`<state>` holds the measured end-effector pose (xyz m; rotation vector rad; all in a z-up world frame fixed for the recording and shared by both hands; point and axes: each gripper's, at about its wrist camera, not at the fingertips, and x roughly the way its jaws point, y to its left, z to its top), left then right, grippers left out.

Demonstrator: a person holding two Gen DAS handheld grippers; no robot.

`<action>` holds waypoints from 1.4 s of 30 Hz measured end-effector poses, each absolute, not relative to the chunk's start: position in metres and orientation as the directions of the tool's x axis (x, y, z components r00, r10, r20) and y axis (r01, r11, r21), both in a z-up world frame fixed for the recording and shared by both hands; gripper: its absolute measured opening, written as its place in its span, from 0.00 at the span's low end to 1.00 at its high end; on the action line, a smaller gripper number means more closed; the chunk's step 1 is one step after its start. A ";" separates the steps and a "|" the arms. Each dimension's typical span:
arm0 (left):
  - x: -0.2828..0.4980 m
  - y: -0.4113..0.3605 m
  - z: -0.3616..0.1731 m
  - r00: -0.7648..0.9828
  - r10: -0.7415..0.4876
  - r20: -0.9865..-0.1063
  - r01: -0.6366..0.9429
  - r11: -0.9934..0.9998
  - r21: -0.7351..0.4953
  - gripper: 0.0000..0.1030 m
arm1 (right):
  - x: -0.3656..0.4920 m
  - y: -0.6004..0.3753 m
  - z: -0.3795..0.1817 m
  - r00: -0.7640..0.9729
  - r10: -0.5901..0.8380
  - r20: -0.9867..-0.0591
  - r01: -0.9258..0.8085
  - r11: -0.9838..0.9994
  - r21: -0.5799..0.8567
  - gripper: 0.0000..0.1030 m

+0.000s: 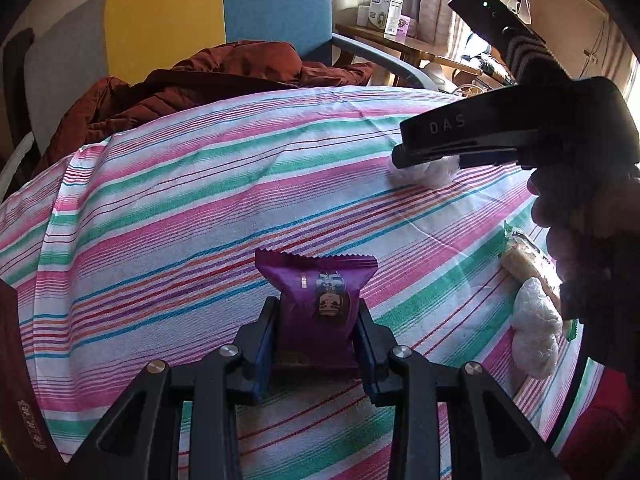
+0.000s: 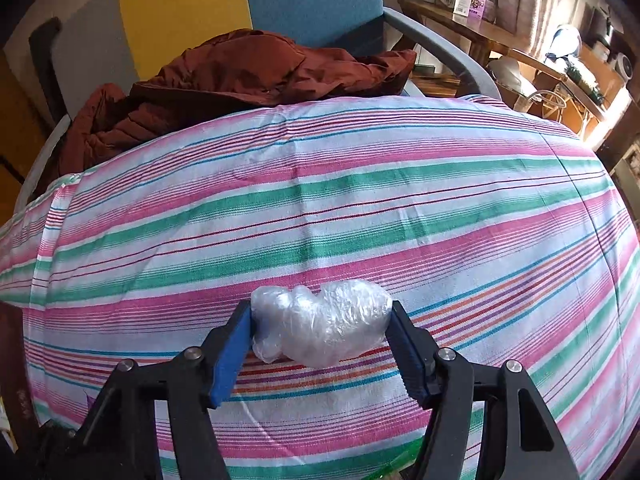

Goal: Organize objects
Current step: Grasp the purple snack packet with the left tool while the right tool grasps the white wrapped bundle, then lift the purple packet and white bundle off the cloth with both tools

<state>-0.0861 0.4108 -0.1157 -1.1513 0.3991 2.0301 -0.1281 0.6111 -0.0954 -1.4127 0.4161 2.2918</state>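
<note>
Two-handed sorting of wrapped snacks on a tabletop (image 2: 360,184) covered by a woven cloth striped in pink, green and white. In the left wrist view, the left tongs (image 1: 316,334) pinch a purple snack packet (image 1: 316,284) at lower centre of the frame; the packet is a glossy foil pillow pouch with a serrated top seal and a printed cartoon face, standing upright between the blue pads. In the right wrist view, the right tongs (image 2: 320,330) press from both sides on a lumpy bundle in clear plastic wrap (image 2: 322,326), low in the centre of the frame; whether it rests on the cloth or is lifted cannot be told. The same tongs appear at the upper right of the left wrist view as a black bar over that white bundle. At the right edge of that view lie a second plastic-wrapped bundle (image 1: 536,332) and, touching it, a long pale bar in clear film (image 1: 528,268). A rust-red quilted jacket (image 2: 240,76) is heaped beyond the far edge. Judged step: both items gripped, placement pending. The next move likely calls for carrying each to a grouping spot without crushing soft, yielding wrappers.
</note>
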 end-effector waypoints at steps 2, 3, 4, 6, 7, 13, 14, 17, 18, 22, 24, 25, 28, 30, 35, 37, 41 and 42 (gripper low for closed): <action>-0.085 0.411 -0.116 -0.316 0.461 -0.829 -0.742 -0.665 -0.087 0.34 | -0.127 0.605 -0.093 -0.407 0.185 -0.895 -0.468 -0.883 0.030 0.61; -0.084 0.410 -0.116 -0.321 0.462 -0.827 -0.743 -0.664 -0.083 0.34 | -0.126 0.602 -0.092 -0.411 0.179 -0.894 -0.459 -0.888 0.033 0.61; -0.083 0.410 -0.117 -0.325 0.464 -0.824 -0.742 -0.665 -0.082 0.34 | -0.124 0.598 -0.089 -0.416 0.173 -0.893 -0.452 -0.891 0.038 0.61; -0.083 0.409 -0.117 -0.325 0.468 -0.822 -0.741 -0.666 -0.086 0.34 | -0.118 0.588 -0.081 -0.436 0.158 -0.886 -0.434 -0.899 0.053 0.61; -0.083 0.408 -0.116 -0.324 0.469 -0.822 -0.740 -0.666 -0.088 0.34 | -0.115 0.583 -0.077 -0.445 0.146 -0.883 -0.423 -0.904 0.063 0.61; -0.075 0.398 -0.114 -0.327 0.445 -0.834 -0.720 -0.689 -0.085 0.33 | -0.084 0.555 -0.063 -0.473 0.064 -0.879 -0.379 -0.915 0.137 0.61; -0.073 0.395 -0.114 -0.331 0.441 -0.835 -0.718 -0.691 -0.081 0.33 | -0.080 0.550 -0.065 -0.465 0.056 -0.884 -0.374 -0.917 0.139 0.61; -0.066 0.385 -0.112 -0.334 0.432 -0.838 -0.700 -0.709 -0.086 0.33 | -0.070 0.534 -0.072 -0.445 0.053 -0.894 -0.363 -0.923 0.126 0.61; -0.064 0.381 -0.111 -0.336 0.431 -0.837 -0.692 -0.716 -0.091 0.33 | -0.068 0.530 -0.074 -0.440 0.048 -0.897 -0.360 -0.924 0.127 0.61; -0.055 0.361 -0.107 -0.353 0.419 -0.836 -0.668 -0.739 -0.089 0.33 | -0.061 0.513 -0.077 -0.433 0.039 -0.901 -0.342 -0.931 0.124 0.61; -0.050 0.352 -0.103 -0.367 0.418 -0.831 -0.660 -0.747 -0.084 0.33 | -0.060 0.506 -0.080 -0.428 0.033 -0.903 -0.330 -0.936 0.122 0.61; -0.047 0.347 -0.100 -0.379 0.419 -0.825 -0.659 -0.748 -0.077 0.33 | -0.060 0.501 -0.082 -0.426 0.027 -0.904 -0.317 -0.941 0.121 0.61; -0.038 0.334 -0.090 -0.414 0.425 -0.805 -0.660 -0.749 -0.056 0.33 | -0.060 0.486 -0.086 -0.420 0.032 -0.907 -0.275 -0.957 0.094 0.61; -0.034 0.326 -0.082 -0.433 0.429 -0.793 -0.659 -0.750 -0.046 0.33 | -0.061 0.479 -0.088 -0.418 0.020 -0.908 -0.252 -0.963 0.095 0.61; -0.026 0.312 -0.070 -0.469 0.439 -0.767 -0.656 -0.754 -0.031 0.33 | -0.061 0.469 -0.093 -0.409 0.033 -0.912 -0.226 -0.972 0.066 0.61; -0.024 0.308 -0.068 -0.478 0.434 -0.763 -0.653 -0.757 -0.021 0.33 | -0.062 0.468 -0.093 -0.409 0.039 -0.912 -0.227 -0.972 0.060 0.61; -0.020 0.302 -0.067 -0.484 0.437 -0.758 -0.650 -0.760 -0.023 0.33 | -0.062 0.467 -0.093 -0.410 0.045 -0.911 -0.226 -0.973 0.053 0.61; -0.019 0.301 -0.066 -0.485 0.439 -0.756 -0.650 -0.759 -0.023 0.33 | -0.062 0.467 -0.092 -0.411 0.047 -0.910 -0.227 -0.973 0.053 0.61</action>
